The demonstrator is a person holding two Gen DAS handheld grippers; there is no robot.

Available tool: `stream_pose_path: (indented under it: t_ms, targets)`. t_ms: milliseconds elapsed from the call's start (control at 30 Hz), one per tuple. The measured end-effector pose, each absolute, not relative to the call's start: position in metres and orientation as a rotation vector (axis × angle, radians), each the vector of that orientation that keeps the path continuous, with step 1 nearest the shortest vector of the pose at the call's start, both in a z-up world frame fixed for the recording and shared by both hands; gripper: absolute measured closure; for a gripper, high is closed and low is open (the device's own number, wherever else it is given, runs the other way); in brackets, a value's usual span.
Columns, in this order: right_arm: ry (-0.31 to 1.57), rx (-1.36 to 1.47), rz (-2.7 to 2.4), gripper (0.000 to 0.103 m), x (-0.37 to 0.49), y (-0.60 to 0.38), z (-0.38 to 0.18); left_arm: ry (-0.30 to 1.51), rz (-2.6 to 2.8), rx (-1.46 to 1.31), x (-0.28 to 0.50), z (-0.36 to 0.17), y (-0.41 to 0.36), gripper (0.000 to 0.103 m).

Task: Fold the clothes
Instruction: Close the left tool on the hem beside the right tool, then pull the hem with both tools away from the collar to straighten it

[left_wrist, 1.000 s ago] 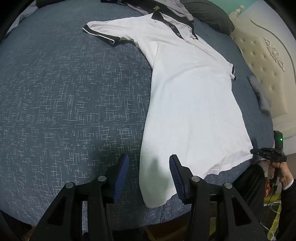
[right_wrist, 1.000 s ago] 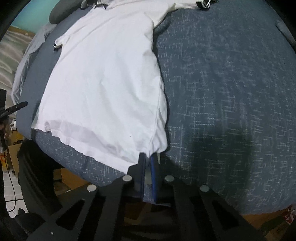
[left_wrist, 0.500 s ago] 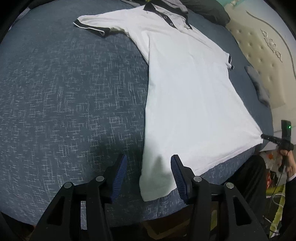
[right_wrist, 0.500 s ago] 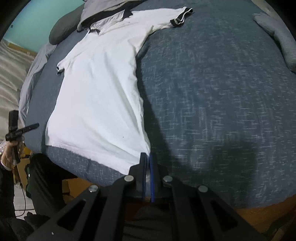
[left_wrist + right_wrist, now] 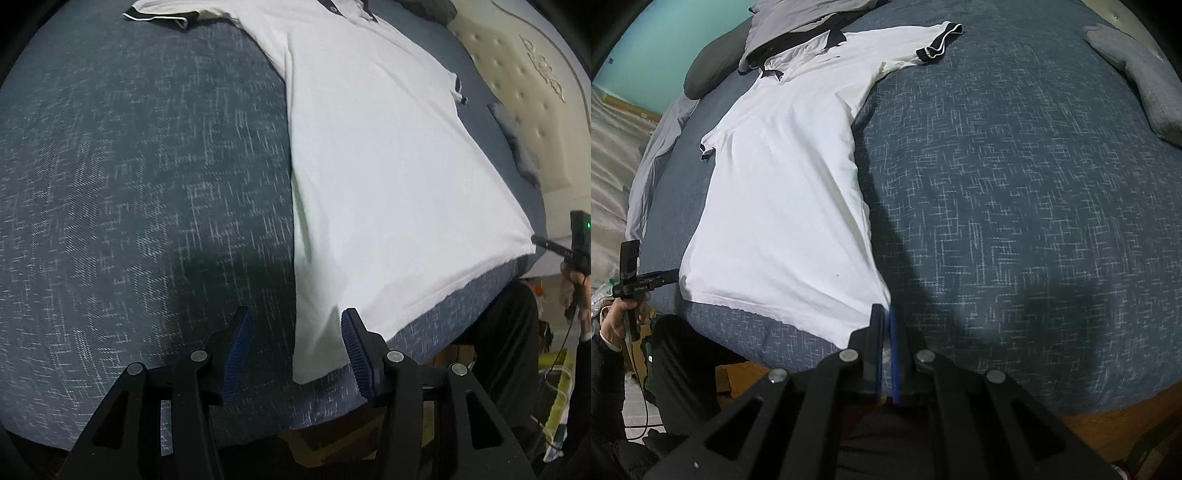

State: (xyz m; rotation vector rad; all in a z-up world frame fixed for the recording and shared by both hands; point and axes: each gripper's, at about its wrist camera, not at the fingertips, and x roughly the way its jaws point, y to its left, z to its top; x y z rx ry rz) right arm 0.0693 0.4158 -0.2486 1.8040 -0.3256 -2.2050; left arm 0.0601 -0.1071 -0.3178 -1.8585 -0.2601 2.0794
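Observation:
A white polo shirt [image 5: 388, 166] with black collar and sleeve trim lies flat on the blue bedspread [image 5: 129, 203], collar far, hem near. My left gripper [image 5: 295, 332] is open just above the bed. The shirt's near left hem corner [image 5: 317, 354] lies between its blue pads [image 5: 236, 343] without touching them. My right gripper [image 5: 885, 317] is shut on the other hem corner of the shirt [image 5: 783, 206], and the hem is stretched taut. It also shows at the edge of the left wrist view as the right gripper [image 5: 546, 243], pinching that corner.
A dark pillow [image 5: 709, 66] and a grey garment [image 5: 798, 26] lie beyond the collar. A grey cloth [image 5: 1137, 77] sits at the far right, by the cream tufted headboard [image 5: 524, 85]. The person's dark trousers [image 5: 509, 339] stand at the bed's near edge.
The left gripper has sunk closer to the bed, around the near hem corner. The right gripper, still shut, pulled its corner outward, so the wrinkled hem now lies flat and taut.

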Motion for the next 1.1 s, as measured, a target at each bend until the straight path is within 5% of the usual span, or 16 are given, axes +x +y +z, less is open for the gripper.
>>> stream_pose_path:
  t_ms: [167,200,267,767,1100]
  targets:
    - [-0.329,1.799,-2.204,0.1,0.069,0.413,-0.247,-0.198,2.063,-1.872,0.064,-0.328,-0.099,0.054]
    - [-0.334,1.793,-2.204,0.1,0.069,0.413,-0.246,-0.187,2.056,-1.869,0.065,-0.33,-0.096,0.061]
    - [-0.335,1.783,-2.206,0.1,0.07,0.412,-0.243,-0.18,2.043,-1.856,0.067,-0.33,-0.092,0.097]
    - [-0.273,1.683,-2.233,0.1,0.078,0.41,-0.195,-0.107,2.121,-1.663,0.1,-0.233,-0.093,0.1]
    - [-0.242,1.816,-2.155,0.1,0.089,0.409,-0.25,-0.132,2.076,-1.812,0.103,-0.29,-0.098,0.1]
